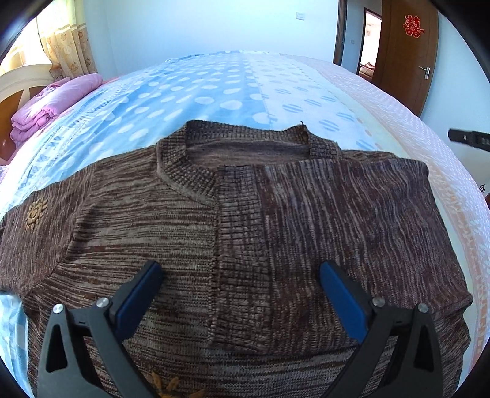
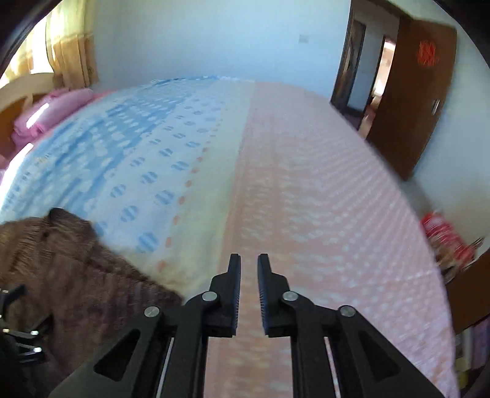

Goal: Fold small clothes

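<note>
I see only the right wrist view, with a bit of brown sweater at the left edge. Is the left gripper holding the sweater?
Observer: No. The left gripper hangs wide open above the sweater, with nothing gripped.
Operator: Is any sleeve folded?
Observer: Yes. The sleeve at picture right lies across the chest, and its ribbed cuff is at the middle.
Operator: And the other sleeve?
Observer: It lies spread out at picture left, with a yellow flower on it.

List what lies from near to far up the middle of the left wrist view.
Left gripper, jaws wide open and empty → brown knit sweater → its ribbed collar → blue dotted bedsheet → white wall.
</note>
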Motion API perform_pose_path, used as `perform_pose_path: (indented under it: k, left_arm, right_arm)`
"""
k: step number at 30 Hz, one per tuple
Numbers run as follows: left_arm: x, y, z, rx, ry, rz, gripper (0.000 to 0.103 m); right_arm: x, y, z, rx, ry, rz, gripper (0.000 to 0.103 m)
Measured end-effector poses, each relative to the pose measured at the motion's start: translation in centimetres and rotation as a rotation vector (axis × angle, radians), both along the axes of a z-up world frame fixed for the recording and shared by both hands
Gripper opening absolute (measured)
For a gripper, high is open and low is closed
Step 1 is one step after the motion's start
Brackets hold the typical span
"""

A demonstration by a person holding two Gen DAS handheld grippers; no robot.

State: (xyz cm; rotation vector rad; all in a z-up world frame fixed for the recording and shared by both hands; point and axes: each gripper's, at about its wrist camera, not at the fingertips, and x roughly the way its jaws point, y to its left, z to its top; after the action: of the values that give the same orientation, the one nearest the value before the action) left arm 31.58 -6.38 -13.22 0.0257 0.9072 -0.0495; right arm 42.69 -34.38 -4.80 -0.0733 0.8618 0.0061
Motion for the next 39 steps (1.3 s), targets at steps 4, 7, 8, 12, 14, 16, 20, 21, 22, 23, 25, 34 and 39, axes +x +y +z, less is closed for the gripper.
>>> perform_pose_path:
  k: [4, 7, 8, 12, 14, 16, 20, 21, 22, 23, 25, 34, 39]
  left_arm:
    - [-0.1, 0.1, 0.0, -0.004, -0.001, 0.0, 0.103]
    - [-0.1, 0.1, 0.0, -0.004, -0.001, 0.0, 0.103]
    - [-0.1, 0.1, 0.0, -0.004, -0.001, 0.0, 0.103]
    - [-0.1, 0.1, 0.0, -0.006, -0.001, 0.0, 0.103]
    - [0.0, 0.1, 0.0, -0.007, -0.001, 0.0, 0.103]
    - [-0.1, 0.1, 0.0, -0.007, -0.002, -0.001, 0.103]
    - [-0.1, 0.2, 0.0, -0.007, -0.001, -0.001, 0.103]
    - [-0.1, 0.1, 0.0, -0.008, -0.002, -0.001, 0.103]
    - [-0.1, 0.2, 0.0, -0.007, -0.001, -0.001, 0.103]
    - [-0.1, 0.1, 0.0, -0.008, -0.002, -0.001, 0.103]
    - [-0.1, 0.2, 0.0, -0.008, -0.002, -0.001, 0.103]
    - [-0.1, 0.2, 0.0, -0.009, -0.002, -0.001, 0.103]
    - [0.0, 0.4, 0.0, -0.029, -0.005, -0.002, 0.103]
  right_arm:
    - [-1.1, -0.3, -3.4, 0.369, 0.116, 0.026, 0.051]
    - [-1.3, 0.3, -6.8, 0.583, 0.223, -0.009, 0.052]
    - [-1.3, 0.5, -7.0, 0.605, 0.195, -0.014, 0.052]
    - [0.8, 2.2, -7.1, 0.629, 0.176, 0.019, 0.01]
    - [2.3, 3.1, -7.3, 0.611, 0.179, 0.017, 0.01]
    - [3.5, 3.1, -6.9, 0.609, 0.157, 0.003, 0.01]
    - [4.4, 0.7, -3.8, 0.571, 0.052, -0.059, 0.005]
    - [4.2, -0.9, -2.6, 0.573, -0.004, -0.099, 0.004]
    - [3.9, -2.3, -1.6, 0.596, -0.044, -0.13, 0.004]
    - [3.5, -3.3, -0.7, 0.602, -0.065, -0.148, 0.004]
    - [2.8, -3.1, 0.2, 0.528, -0.048, -0.115, 0.004]
    - [-5.2, 6.8, -4.2, 0.347, 0.05, 0.136, 0.004]
    - [-10.0, 10.6, -7.9, 0.213, 0.019, 0.113, 0.005]
